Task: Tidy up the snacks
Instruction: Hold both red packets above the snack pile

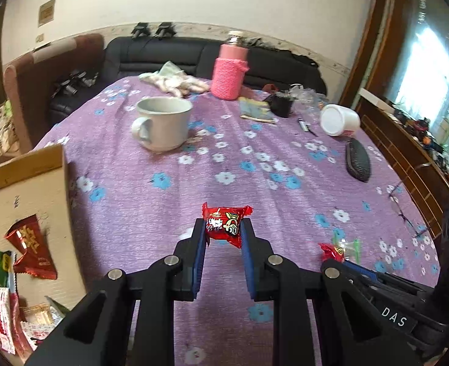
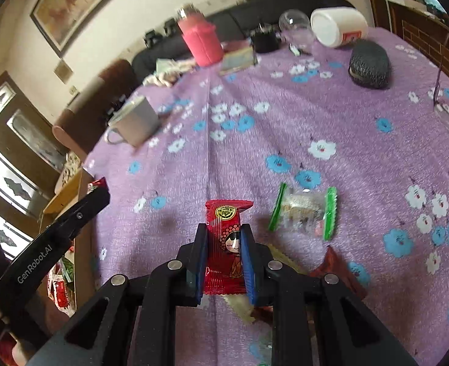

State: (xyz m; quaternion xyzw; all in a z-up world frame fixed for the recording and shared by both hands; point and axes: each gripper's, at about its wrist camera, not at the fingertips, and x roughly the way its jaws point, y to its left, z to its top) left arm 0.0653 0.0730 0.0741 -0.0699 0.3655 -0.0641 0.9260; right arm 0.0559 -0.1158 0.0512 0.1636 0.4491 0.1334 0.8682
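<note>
Both my grippers pinch red candy: left gripper (image 1: 223,233) nearer the cardboard box (image 1: 26,183) (off to its left), right gripper (image 2: 223,253) farther.

The left tongs (image 1: 223,233) point forward and downward, their two black fingers drawn in close, the blue pads (image 1: 199,256) pressing from either side on a small red wrapped candy (image 1: 224,224) pinched right at the tips. The candy juts out ahead of the fingertips.

The right tongs (image 2: 223,238) are tilted downward as well, clamped shut on a red candy packet (image 2: 226,244) that stands lengthwise between the blue pads (image 2: 246,262), its upper end reaching past the tips.

Seen from the left tongs, the right ones lie low to the right, close by. Seen from the right tongs, the left ones slant in from the left.
</note>
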